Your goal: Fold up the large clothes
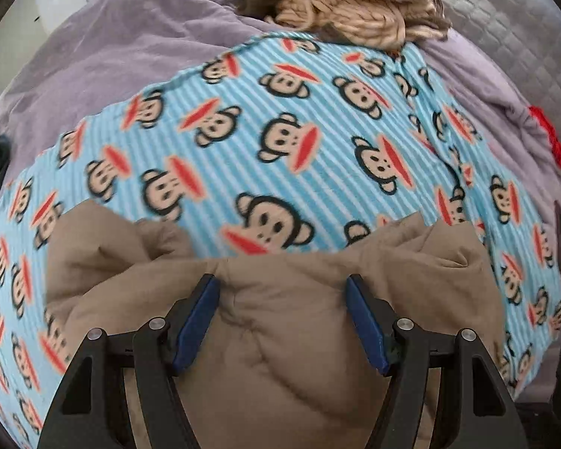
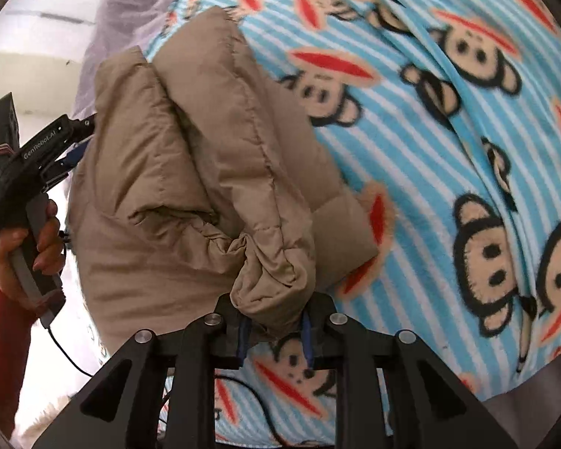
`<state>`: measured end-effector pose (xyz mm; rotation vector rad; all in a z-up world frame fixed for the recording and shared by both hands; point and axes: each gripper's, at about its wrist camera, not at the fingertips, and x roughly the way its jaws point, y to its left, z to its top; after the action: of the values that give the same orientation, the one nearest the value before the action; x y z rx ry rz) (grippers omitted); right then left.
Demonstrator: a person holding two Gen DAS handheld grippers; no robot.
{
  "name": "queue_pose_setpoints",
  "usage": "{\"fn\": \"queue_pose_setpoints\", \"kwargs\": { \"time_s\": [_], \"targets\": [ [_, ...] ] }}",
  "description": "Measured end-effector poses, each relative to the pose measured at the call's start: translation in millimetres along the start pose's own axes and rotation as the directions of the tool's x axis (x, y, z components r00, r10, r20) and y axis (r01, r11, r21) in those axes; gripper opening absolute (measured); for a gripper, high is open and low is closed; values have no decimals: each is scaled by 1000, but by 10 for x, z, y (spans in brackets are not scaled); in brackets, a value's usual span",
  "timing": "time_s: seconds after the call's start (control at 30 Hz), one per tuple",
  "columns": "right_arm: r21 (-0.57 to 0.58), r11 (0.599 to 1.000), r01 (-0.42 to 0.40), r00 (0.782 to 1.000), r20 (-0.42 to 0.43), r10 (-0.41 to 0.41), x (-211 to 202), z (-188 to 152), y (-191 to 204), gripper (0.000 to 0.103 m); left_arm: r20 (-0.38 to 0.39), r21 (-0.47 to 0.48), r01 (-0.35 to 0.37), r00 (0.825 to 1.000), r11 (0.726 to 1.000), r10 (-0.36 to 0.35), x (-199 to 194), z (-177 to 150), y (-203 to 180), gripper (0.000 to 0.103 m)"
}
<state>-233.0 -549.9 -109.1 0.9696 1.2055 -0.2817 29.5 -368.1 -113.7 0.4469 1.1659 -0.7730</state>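
The right gripper [image 2: 275, 331] points steeply down, its blue-padded jaws drawn close and pinching a bunched cuff or corner of a tan puffer jacket [image 2: 190, 172]. The quilted fabric fills the narrow gap between the pads and bulges out above them.

The left gripper [image 1: 282, 321] also tilts steeply down, its jaws spread wide. A soft fold of the same jacket [image 1: 273, 336] lies between the blue pads, and each pad seems to meet the fabric at its side; whether they actually press on it cannot be told.

Seen from the right wrist camera, the left gripper sits at the jacket's far left edge, held by a hand [image 2: 30, 250] wrapped around its grey handle, with a red sleeve [image 2: 0, 351] below the wrist and a black cable trailing down.

The jacket lies partly folded on a blue-and-white striped fleece blanket [image 1: 280, 131] printed with cartoon monkey faces. Beyond the blanket lie a rumpled lavender cover [image 1: 123, 45] and a heap of beige knitwear [image 1: 355, 11].
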Motion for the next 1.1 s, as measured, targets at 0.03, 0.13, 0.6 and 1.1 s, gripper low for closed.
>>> {"fn": "queue_pose_setpoints", "kwargs": {
  "time_s": [0.03, 0.13, 0.6, 1.1],
  "targets": [
    [5, 1000, 1, 1000, 2, -1, 28, 27, -43, 25, -9, 1, -12, 1000, 1000, 12, 112, 27, -34, 70],
    [-4, 1000, 4, 1000, -4, -4, 89, 86, -103, 25, -26, -17, -24, 999, 1000, 23, 277, 61, -43, 70],
    [-24, 1000, 14, 998, -63, -15, 368, 287, -53, 27, 17, -136, 22, 1000, 990, -20, -595, -293, 320, 70],
    [-187, 973, 132, 987, -62, -146, 23, 385, 576, 52, -30, -449, 92, 993, 889, -118, -784, -1573, 936, 93]
  ]
}}
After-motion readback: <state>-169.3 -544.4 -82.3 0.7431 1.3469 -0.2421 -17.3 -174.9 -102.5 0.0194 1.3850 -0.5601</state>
